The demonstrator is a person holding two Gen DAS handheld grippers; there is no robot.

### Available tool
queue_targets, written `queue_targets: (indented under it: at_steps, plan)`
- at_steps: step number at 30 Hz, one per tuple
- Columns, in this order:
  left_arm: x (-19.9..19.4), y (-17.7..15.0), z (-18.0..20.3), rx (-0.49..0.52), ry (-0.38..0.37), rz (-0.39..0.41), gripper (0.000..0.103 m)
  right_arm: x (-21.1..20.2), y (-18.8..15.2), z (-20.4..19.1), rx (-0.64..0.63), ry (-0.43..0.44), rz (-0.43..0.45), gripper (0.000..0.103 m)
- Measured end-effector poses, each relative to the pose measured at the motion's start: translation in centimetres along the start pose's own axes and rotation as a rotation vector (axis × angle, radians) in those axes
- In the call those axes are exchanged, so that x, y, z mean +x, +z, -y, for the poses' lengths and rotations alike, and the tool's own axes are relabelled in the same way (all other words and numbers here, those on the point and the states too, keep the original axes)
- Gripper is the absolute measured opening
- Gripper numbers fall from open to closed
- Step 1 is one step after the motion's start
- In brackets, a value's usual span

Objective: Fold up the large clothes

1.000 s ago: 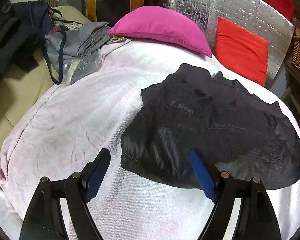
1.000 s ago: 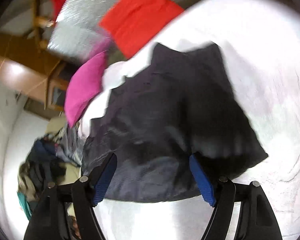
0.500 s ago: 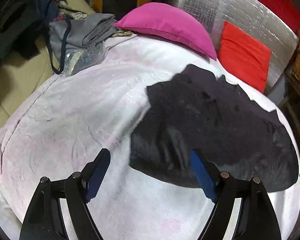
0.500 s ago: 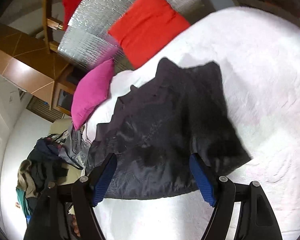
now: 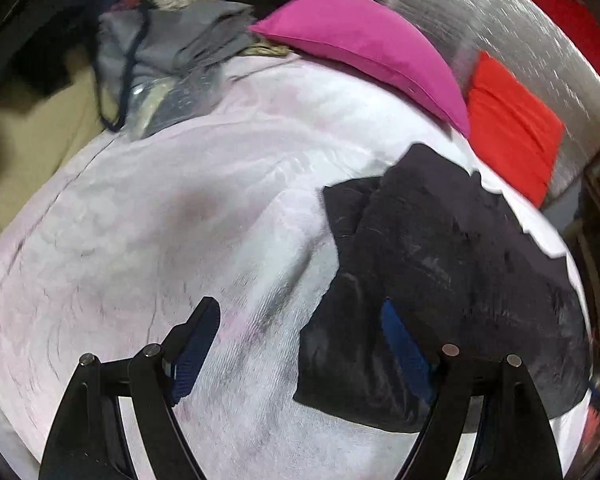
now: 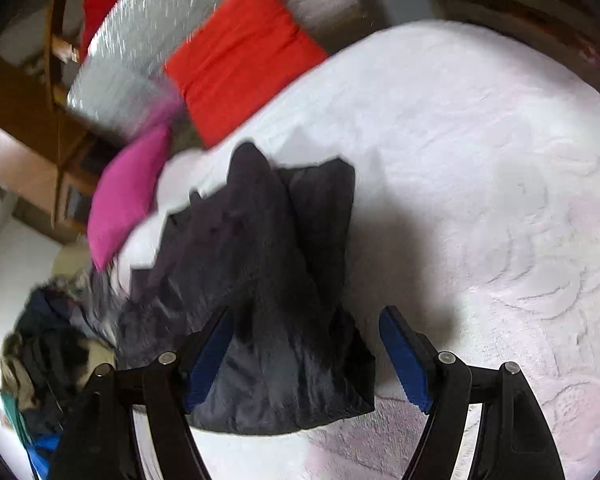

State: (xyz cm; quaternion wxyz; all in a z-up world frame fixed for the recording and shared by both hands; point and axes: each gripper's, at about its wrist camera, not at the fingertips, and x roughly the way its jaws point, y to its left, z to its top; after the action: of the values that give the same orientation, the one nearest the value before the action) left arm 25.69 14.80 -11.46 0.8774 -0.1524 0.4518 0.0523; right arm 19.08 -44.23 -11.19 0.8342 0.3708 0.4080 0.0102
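Black garment [image 5: 440, 280] lies on the pale pink bedspread [image 5: 160, 220], pink pillow [image 5: 360, 52] at 12 o'clock; both tools [image 5: 300, 344] [image 6: 306, 356] gape apart.

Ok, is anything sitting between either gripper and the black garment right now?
Nothing visible does. The left gripper is open with only bare white blanket between it and the black garment. The right gripper is open with the garment's near edge already between its fingers. The pink pillow lies beyond it.

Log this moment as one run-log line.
left hand-held gripper open | right hand-held gripper open | black garment bunched on white blanket
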Motion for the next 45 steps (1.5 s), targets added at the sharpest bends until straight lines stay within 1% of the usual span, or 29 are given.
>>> queue_targets:
  at_steps: [2, 3, 5, 6, 8, 12, 14, 15, 17, 18, 21, 23, 24, 25, 27, 28, 29, 30, 31, 32, 33, 35, 36, 37, 39, 40, 41, 43, 45]
  plan:
    - [-0.9, -1.2, -0.4, -0.047, -0.029, 0.016, 0.083, -2.0, -1.6, 0.1, 0.036, 0.036, 0.074, 0.078]
    - [-1.3, -2.0, -0.6, -0.071, -0.045, 0.025, 0.083, -2.6, -2.4, 0.0, 0.048, 0.057, 0.081, 0.078]
    - [-1.6, -3.4, -0.5, -0.11, -0.06, 0.013, 0.083, -3.4, -4.7, -0.2, 0.073, 0.095, 0.076, 0.078]
    - [-1.6, -4.1, -0.4, -0.125, -0.072, 0.005, 0.083, -3.5, -5.5, -0.3, 0.078, 0.105, 0.069, 0.078]
    - [-1.4, -4.7, 0.1, -0.123, -0.074, -0.015, 0.083, -2.7, -6.9, -0.5, 0.089, 0.12, 0.011, 0.078]
    - [-0.9, -5.0, 0.4, -0.142, -0.052, -0.045, 0.083, -0.4, -7.7, -1.0, 0.129, 0.141, -0.054, 0.078]
    - [-0.1, -5.6, 0.6, -0.155, -0.085, -0.077, 0.083, 0.6, -7.9, -1.1, 0.143, 0.152, -0.065, 0.078]
    - [0.2, -5.7, 0.8, -0.157, -0.084, -0.085, 0.083, 1.3, -7.9, -1.1, 0.154, 0.148, -0.065, 0.078]
    - [1.1, -6.0, 1.1, -0.17, -0.07, -0.097, 0.083, 2.3, -7.9, -0.4, 0.223, 0.138, -0.057, 0.078]
    - [1.5, -5.9, 1.1, -0.197, -0.077, -0.094, 0.083, 2.7, -7.8, -0.1, 0.256, 0.139, -0.052, 0.078]
    - [1.7, -5.5, 1.1, -0.225, -0.083, -0.085, 0.083, 3.1, -7.0, 0.0, 0.282, 0.118, -0.021, 0.078]
    - [1.1, -5.2, 0.5, -0.223, -0.058, -0.075, 0.083, 2.7, -6.9, -0.1, 0.272, 0.1, -0.033, 0.078]
    - [0.4, -5.2, -0.2, -0.226, -0.05, -0.056, 0.083, 2.1, -7.0, -0.3, 0.231, 0.072, -0.039, 0.078]
    - [-0.6, -5.3, -0.8, -0.219, -0.013, -0.012, 0.083, 1.2, -7.1, -0.7, 0.176, 0.03, -0.019, 0.078]
    - [-2.6, -5.1, -1.2, -0.16, 0.12, 0.088, 0.083, -1.3, -7.5, -2.0, 0.033, -0.048, 0.033, 0.078]
    - [-3.3, -4.8, -0.8, -0.119, 0.141, 0.115, 0.083, -1.9, -7.5, -3.0, -0.015, -0.059, 0.036, 0.078]
    - [-3.6, -4.4, 0.0, -0.083, 0.147, 0.126, 0.083, -2.2, -7.3, -4.3, -0.064, -0.049, 0.033, 0.08]
    - [-3.8, -3.9, 1.4, -0.043, 0.133, 0.13, 0.083, -2.0, -7.1, -5.9, -0.111, -0.025, 0.023, 0.079]
    - [-3.8, -3.4, 2.8, -0.003, 0.102, 0.129, 0.083, -1.5, -6.8, -7.7, -0.16, 0.012, 0.004, 0.079]
    - [-3.6, -2.9, 5.2, 0.065, 0.052, 0.117, 0.083, -0.5, -6.3, -10.2, -0.22, 0.072, -0.028, 0.079]
    - [-3.3, -2.7, 6.9, 0.11, 0.032, 0.105, 0.083, 0.5, -5.9, -11.8, -0.255, 0.109, -0.051, 0.079]
    - [-2.0, -2.4, 12.2, 0.25, -0.034, 0.078, 0.083, 3.5, -4.7, -15.2, -0.33, 0.147, -0.087, 0.079]
    - [-1.1, -2.4, 14.3, 0.301, -0.056, 0.058, 0.083, 5.3, -3.8, -16.3, -0.337, 0.171, -0.124, 0.079]
    - [-0.1, -2.4, 16.1, 0.341, -0.038, 0.041, 0.083, 7.1, -2.8, -17.0, -0.324, 0.191, -0.15, 0.079]
    - [1.7, -2.4, 18.2, 0.398, -0.005, 0.033, 0.083, 9.9, -1.0, -17.3, -0.306, 0.18, -0.177, 0.079]
    - [3.1, -2.5, 19.0, 0.414, 0.033, 0.018, 0.083, 11.3, 0.0, -16.9, -0.273, 0.148, -0.178, 0.079]
    - [4.1, -2.6, 19.3, 0.414, 0.048, -0.001, 0.083, 12.5, 0.8, -16.2, -0.242, 0.111, -0.186, 0.079]
    - [5.5, -2.8, 19.2, 0.408, 0.057, -0.028, 0.084, 14.7, 1.8, -14.8, -0.233, 0.04, -0.215, 0.079]
    - [5.8, -2.9, 18.9, 0.394, 0.064, -0.014, 0.086, 15.8, 2.1, -13.7, -0.242, -0.018, -0.222, 0.078]
